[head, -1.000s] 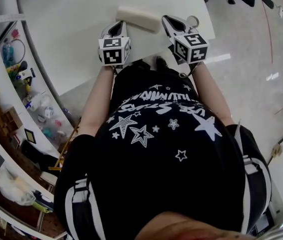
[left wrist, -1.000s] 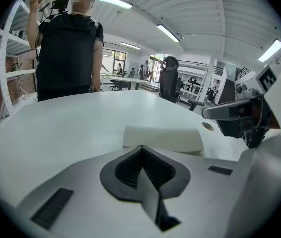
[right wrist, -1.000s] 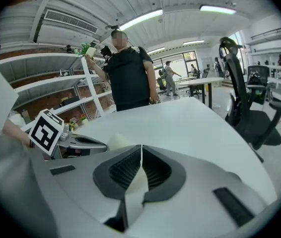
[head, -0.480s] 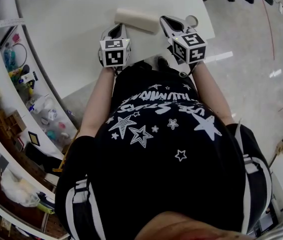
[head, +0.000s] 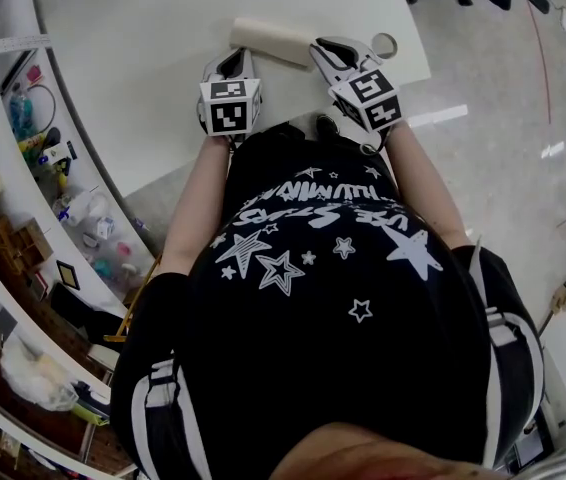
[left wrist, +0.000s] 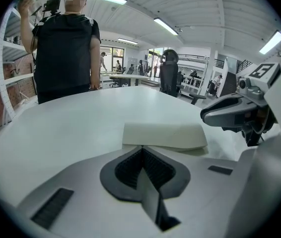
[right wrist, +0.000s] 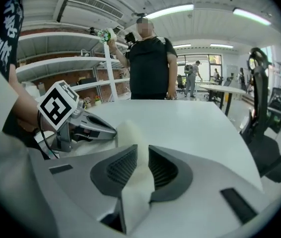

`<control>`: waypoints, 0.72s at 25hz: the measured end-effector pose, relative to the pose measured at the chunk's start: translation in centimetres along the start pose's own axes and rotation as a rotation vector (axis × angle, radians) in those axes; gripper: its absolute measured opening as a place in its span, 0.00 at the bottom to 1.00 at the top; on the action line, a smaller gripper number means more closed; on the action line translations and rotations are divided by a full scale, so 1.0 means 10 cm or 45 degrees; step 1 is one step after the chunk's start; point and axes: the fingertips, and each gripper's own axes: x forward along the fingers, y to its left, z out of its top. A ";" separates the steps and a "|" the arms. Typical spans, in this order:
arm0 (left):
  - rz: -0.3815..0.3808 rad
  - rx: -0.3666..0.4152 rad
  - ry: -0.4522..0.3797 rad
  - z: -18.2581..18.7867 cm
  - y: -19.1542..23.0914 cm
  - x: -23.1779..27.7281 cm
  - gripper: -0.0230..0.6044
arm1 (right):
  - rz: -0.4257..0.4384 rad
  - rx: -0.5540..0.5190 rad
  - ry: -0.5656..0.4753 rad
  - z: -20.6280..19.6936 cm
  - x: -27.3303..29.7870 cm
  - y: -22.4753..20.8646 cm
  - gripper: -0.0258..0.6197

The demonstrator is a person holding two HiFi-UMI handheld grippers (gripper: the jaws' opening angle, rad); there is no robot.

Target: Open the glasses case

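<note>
A cream glasses case (head: 275, 40) lies shut on the white table (head: 153, 58), across the gap between my two grippers. My left gripper (head: 233, 65) rests at the case's left near edge. In the left gripper view its jaws (left wrist: 141, 150) are shut with nothing between them, and the case (left wrist: 163, 135) lies just beyond the tips. My right gripper (head: 325, 53) is at the case's right end. In the right gripper view its jaws (right wrist: 139, 151) have just been opening a little, and the cream case (right wrist: 130, 130) fills the narrow gap between the pads.
A small ring-shaped object (head: 385, 43) lies near the table's right edge, just beyond the right gripper. A person (left wrist: 63, 43) stands at the far side of the table. Shelves (head: 23, 148) line the left; an office chair (right wrist: 262, 113) stands to the right.
My right gripper has shifted left onto the case's end and rolled, so its marker cube now sits tilted. The left gripper and the case have stayed put.
</note>
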 end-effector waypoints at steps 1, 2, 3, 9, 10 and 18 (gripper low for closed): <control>-0.001 0.000 0.000 0.00 0.00 0.00 0.06 | 0.004 -0.039 0.001 0.00 0.01 0.02 0.16; -0.002 0.001 0.001 -0.01 0.00 -0.01 0.06 | 0.008 -0.079 0.003 0.01 0.02 0.05 0.22; -0.003 0.002 0.003 -0.01 0.00 0.00 0.06 | 0.015 -0.120 0.009 0.00 0.04 0.06 0.27; -0.001 0.003 0.018 0.00 -0.04 0.12 0.06 | 0.089 -0.334 0.104 -0.17 0.24 0.09 0.44; -0.001 0.006 0.021 0.00 -0.04 0.12 0.06 | 0.092 -0.355 0.111 -0.18 0.26 0.10 0.44; -0.007 0.000 0.025 0.00 -0.02 0.08 0.06 | 0.093 -0.617 0.174 -0.21 0.34 0.18 0.47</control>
